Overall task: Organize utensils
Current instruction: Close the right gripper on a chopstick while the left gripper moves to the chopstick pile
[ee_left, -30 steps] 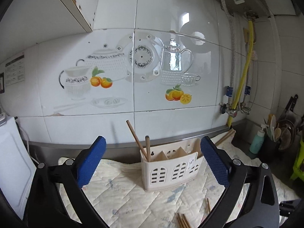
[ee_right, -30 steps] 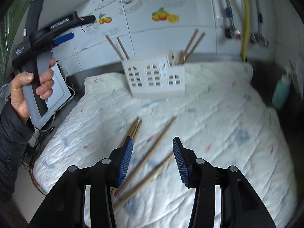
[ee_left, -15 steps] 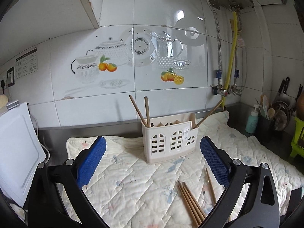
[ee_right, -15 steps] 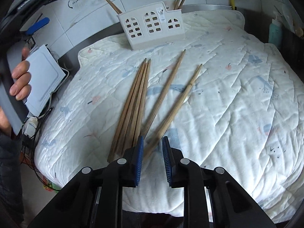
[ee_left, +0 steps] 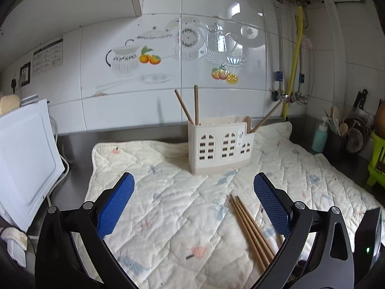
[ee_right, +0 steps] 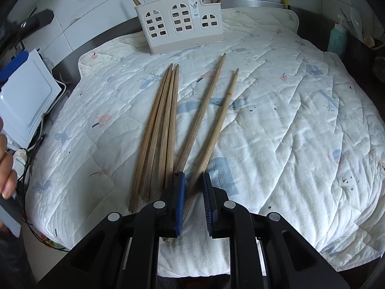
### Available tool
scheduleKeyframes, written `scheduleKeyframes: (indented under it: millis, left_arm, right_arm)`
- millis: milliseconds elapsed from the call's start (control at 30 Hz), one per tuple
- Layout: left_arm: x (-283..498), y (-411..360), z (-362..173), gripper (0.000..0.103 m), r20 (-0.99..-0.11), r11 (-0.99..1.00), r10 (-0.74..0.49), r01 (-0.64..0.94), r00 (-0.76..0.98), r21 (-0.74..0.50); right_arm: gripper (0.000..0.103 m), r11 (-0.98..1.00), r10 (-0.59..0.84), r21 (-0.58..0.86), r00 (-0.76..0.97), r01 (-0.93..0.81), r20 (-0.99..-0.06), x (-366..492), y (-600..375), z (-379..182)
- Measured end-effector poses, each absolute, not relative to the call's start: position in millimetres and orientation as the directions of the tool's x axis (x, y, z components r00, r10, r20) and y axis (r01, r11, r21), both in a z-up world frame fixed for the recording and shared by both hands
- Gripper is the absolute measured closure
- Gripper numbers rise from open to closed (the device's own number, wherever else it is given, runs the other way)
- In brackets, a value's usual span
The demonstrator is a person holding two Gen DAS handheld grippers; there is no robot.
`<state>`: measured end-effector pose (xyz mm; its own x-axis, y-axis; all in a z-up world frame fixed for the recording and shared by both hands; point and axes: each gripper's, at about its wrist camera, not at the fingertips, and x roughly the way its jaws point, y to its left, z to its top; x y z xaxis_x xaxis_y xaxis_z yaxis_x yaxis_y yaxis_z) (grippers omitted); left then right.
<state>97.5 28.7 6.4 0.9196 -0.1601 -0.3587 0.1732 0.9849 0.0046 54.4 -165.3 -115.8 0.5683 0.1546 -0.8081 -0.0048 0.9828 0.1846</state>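
Several wooden chopsticks (ee_right: 158, 130) lie bundled on the quilted mat (ee_right: 288, 120), with two more chopsticks (ee_right: 204, 110) fanned out to their right. My right gripper (ee_right: 193, 180) sits low over their near ends. Its jaws are closing around the rightmost chopstick (ee_right: 216, 132), which runs between the pads with a gap still showing. The white slotted holder (ee_right: 179, 21) stands at the back with chopsticks (ee_left: 196, 103) upright in it. My left gripper (ee_left: 192, 175) hangs wide open in front of the holder (ee_left: 220, 147), holding nothing, and the bundle (ee_left: 250, 228) lies by its right finger.
A white board (ee_left: 24, 156) leans at the left edge with cables below it. At the right stand a teal bottle (ee_left: 320, 137) and a dark pot of utensils (ee_left: 336, 142). Pipes run down the tiled wall. A person's hand (ee_right: 6, 175) shows at the left.
My right gripper dropped onto the near ends of the chopsticks and its jaws narrowed around one. My left gripper sank and pulled back, so more of the mat shows.
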Motion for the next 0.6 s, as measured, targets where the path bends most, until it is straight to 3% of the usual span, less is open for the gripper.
scheduleKeyframes:
  millis: [333,600]
  left_arm:
    - [78,24,-40,0.005,-0.514,0.976,-0.2,0.216,0.834,-0.029]
    - [55,2,-80,0.005,-0.604,0.968,-0.223,0.245,0.765,-0.048]
  right_arm:
    - [0.094,0.996,0.086,0.079,0.606,-0.037,-0.791,40,-178,-114]
    - [0.093,0.994,0.11,0.083,0.617,-0.073,-0.779,30,-194,-115]
